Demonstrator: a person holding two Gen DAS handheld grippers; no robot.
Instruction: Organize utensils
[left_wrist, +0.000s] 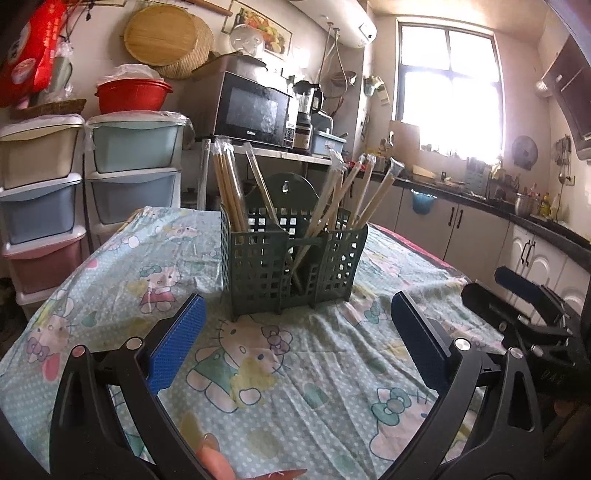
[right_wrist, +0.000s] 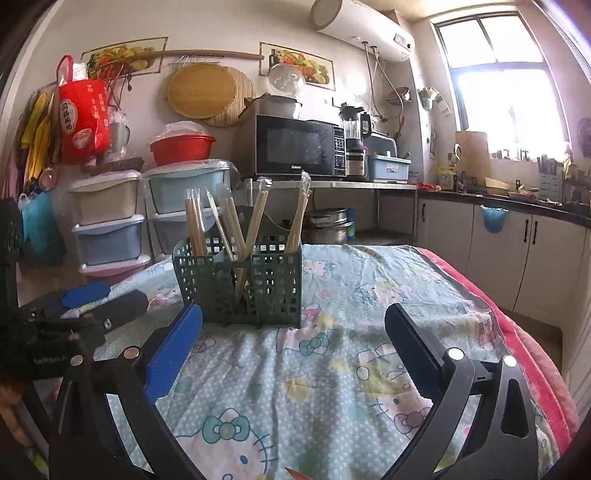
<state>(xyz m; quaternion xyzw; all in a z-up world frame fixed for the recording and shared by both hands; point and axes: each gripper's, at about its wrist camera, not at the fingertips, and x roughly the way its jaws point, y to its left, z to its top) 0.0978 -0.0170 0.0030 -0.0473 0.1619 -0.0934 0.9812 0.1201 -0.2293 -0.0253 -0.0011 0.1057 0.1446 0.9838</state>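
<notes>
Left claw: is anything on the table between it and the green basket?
Nothing visible. Only bare tablecloth lies between the open left claw and the green basket of chopsticks.

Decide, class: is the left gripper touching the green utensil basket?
Apart. The left wrist view shows the left gripper open, with a strip of patterned tablecloth visible between its fingertips and the green utensil basket.
</notes>
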